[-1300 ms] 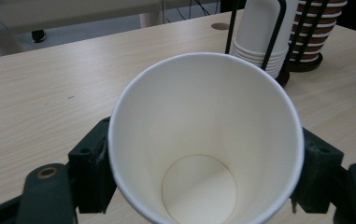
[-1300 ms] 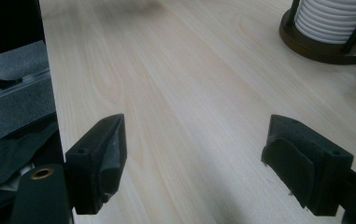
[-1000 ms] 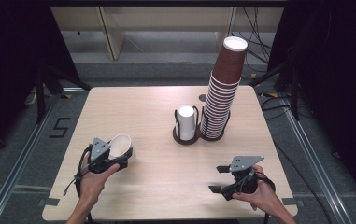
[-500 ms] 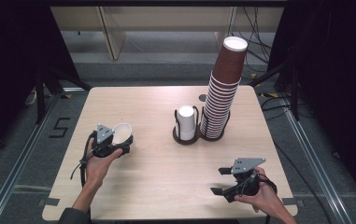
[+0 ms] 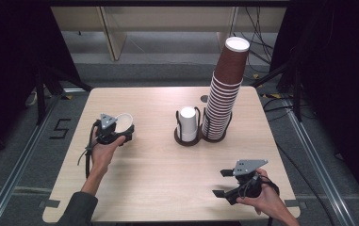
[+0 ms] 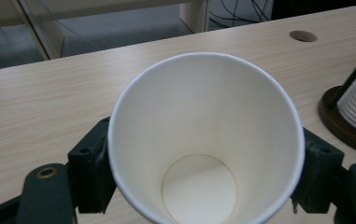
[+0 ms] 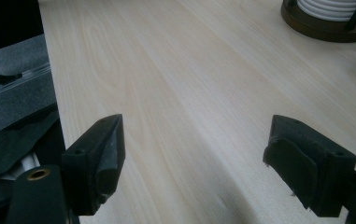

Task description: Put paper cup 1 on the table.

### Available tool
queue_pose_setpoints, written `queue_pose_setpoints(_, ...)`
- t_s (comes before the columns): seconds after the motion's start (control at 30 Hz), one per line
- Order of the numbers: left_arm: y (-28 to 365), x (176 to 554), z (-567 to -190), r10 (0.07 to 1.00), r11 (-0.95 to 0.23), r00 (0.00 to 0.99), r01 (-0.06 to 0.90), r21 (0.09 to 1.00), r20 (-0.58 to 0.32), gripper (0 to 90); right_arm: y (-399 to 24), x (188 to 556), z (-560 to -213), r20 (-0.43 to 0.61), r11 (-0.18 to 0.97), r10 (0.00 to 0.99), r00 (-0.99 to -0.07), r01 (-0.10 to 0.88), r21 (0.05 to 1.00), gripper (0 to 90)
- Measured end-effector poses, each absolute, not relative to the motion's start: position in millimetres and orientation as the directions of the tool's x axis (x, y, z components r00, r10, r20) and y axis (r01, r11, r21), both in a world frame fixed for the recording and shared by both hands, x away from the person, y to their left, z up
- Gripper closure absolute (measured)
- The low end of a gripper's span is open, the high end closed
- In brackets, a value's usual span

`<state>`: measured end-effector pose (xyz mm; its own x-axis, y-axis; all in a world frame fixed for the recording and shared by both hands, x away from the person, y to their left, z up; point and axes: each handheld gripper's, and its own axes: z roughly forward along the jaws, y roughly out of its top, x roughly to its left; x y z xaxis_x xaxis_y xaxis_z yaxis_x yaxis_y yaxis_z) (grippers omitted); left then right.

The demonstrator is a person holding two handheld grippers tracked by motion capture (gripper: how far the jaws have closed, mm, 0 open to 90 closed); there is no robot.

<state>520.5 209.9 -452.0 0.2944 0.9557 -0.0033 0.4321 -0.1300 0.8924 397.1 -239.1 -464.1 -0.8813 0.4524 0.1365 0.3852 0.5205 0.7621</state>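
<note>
over the left part of the wooden table [image 5: 158, 174], the left gripper [image 5: 118, 133] clamps a white paper cup [image 5: 124, 121] between its two black jaws, the cup tipped so its open mouth faces the camera in the left gripper view. near the table's middle stands a dark cup holder [image 5: 187, 136] with a white stack [image 5: 188, 123] in it, likely cups, just beside a tall leaning stack of brown cups [image 5: 224, 94]. the right gripper [image 5: 222, 183] hangs near the front right edge, jaws spread wide with nothing between them.
</note>
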Motion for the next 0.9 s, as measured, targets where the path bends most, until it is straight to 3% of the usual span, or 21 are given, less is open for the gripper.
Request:
queue_pose_setpoints(0.3, 213.6, 541.7, -455.3, 0.963, -0.170, 0.264, 0.448, 0.878, 0.052, 23.3, -238.4, 397.5, -465.0, 0.129, 0.532, 0.439, -0.889, 0.373, 0.760, 20.4)
queue_pose_setpoints(0.9, 210.9, 568.0, -472.1, 0.970, -0.185, 0.233, 0.519, 0.835, 0.071, 22.4, -238.7, 397.3, -465.4, 0.123, 0.535, 0.432, -0.893, 0.364, 0.763, 20.2)
